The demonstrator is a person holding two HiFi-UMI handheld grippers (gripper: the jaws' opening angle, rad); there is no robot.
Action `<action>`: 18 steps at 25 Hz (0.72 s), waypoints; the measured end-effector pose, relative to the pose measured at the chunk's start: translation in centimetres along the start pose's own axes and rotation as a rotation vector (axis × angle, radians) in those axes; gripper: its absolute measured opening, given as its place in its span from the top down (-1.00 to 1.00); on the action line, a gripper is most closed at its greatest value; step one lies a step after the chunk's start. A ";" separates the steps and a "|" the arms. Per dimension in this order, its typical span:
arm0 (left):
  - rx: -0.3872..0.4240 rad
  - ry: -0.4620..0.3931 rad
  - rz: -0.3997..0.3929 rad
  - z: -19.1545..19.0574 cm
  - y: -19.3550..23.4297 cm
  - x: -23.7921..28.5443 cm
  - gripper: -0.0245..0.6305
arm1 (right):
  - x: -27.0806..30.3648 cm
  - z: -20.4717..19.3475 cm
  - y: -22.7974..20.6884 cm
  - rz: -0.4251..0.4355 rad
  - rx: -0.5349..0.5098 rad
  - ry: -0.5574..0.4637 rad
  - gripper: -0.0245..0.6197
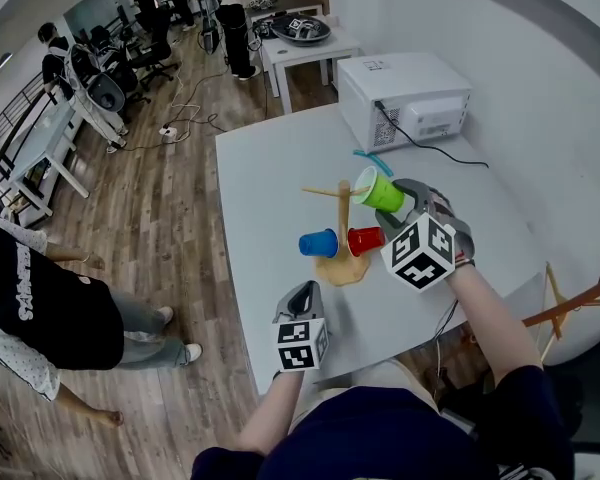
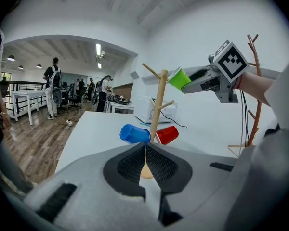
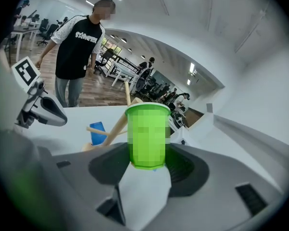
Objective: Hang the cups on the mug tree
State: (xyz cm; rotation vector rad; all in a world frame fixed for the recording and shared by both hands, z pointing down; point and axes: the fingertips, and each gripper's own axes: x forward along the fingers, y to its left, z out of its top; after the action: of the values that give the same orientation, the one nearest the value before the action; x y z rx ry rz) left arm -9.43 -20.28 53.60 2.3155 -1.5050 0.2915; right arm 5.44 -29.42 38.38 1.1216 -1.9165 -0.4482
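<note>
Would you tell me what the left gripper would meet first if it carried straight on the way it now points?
Most likely the mug tree: its trunk and base sit just ahead of the shut left gripper, with the blue cup slightly left of that line. Depth is hard to judge.

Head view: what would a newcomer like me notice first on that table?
The bright green cup stands out first, gripped in the right tool and held in the air beside the top of the wooden mug tree in the middle of the white table. Next come the blue cup and red cup, already hanging on the tree's lower pegs, left and right of its post.
</note>
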 end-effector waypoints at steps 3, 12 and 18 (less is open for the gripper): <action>0.002 0.005 0.000 0.0 -0.1 0.0 0.86 | 0.0 0.3 -0.1 -0.001 -0.019 -0.004 0.18; 0.000 0.010 0.000 -0.3 0.0 0.2 0.86 | 0.0 0.9 -0.2 -0.023 -0.101 -0.015 0.18; -0.003 0.008 -0.004 -0.1 0.0 0.0 0.86 | -0.6 2.1 -0.6 -0.028 -0.103 -0.037 0.18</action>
State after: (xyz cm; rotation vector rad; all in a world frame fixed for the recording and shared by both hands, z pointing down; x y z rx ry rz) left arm -9.43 -20.30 53.70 2.3120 -1.4966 0.2969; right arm 4.24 -29.43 36.49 1.0813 -1.8896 -0.5807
